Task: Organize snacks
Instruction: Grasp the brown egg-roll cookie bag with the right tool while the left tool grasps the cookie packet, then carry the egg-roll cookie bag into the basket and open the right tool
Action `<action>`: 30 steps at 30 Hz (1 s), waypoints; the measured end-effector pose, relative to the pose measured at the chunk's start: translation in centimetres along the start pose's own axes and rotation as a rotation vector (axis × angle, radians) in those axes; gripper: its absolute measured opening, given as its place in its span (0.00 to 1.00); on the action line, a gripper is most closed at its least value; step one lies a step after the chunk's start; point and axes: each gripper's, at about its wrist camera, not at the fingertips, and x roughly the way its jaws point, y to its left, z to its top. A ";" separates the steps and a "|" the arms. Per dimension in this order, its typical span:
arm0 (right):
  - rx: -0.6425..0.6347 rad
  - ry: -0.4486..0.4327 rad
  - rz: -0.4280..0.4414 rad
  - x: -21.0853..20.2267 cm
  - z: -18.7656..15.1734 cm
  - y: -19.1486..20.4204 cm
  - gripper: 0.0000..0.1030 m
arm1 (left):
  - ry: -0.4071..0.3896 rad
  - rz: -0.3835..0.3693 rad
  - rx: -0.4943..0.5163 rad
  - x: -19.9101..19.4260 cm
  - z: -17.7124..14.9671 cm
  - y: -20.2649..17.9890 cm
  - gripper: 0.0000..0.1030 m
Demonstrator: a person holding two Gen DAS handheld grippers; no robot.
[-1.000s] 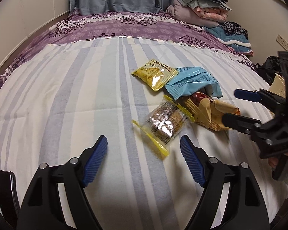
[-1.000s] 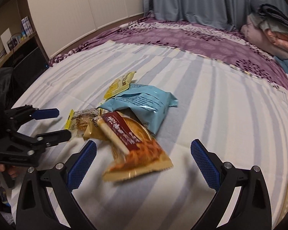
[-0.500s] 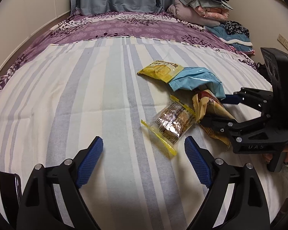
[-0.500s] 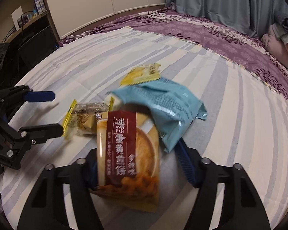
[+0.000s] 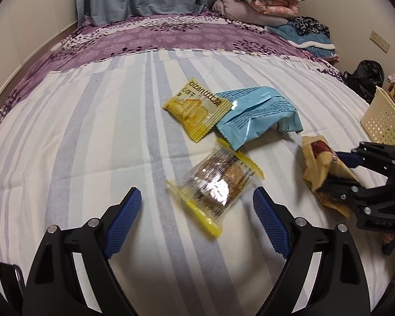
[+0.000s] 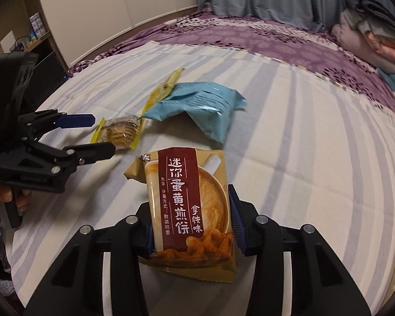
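A: Three packs now lie ahead of the left tongs [image 5: 196, 217], jaws wide and empty; cookie pack [image 5: 218, 181] just past them.

B: Right tongs [image 6: 191, 233] just clamped the latte pack [image 6: 191, 205], lifted off the bed [image 6: 302, 158]. Basket next, probably.

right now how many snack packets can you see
4. A tan packet clamped in the right gripper; on the striped sheet a clear cookie packet, a yellow packet and a blue bag overlapping it. None seem hidden.
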 end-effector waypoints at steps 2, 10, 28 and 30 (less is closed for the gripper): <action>0.028 -0.004 -0.003 -0.5 -0.8 -0.4 0.43 | 0.009 -0.019 0.011 0.6 0.4 -0.3 0.85; 0.047 -0.017 -0.021 -1.1 -1.7 -0.2 0.43 | 0.006 0.023 0.101 2.3 1.1 -1.5 0.77; 0.070 -0.107 -0.007 -4.4 -1.5 0.2 0.43 | -0.028 0.010 -0.051 -1.4 -0.3 -0.2 0.39; 0.074 -0.122 -0.004 -5.0 -1.4 0.3 0.43 | -0.034 0.013 -0.054 -1.9 -0.5 -0.3 0.39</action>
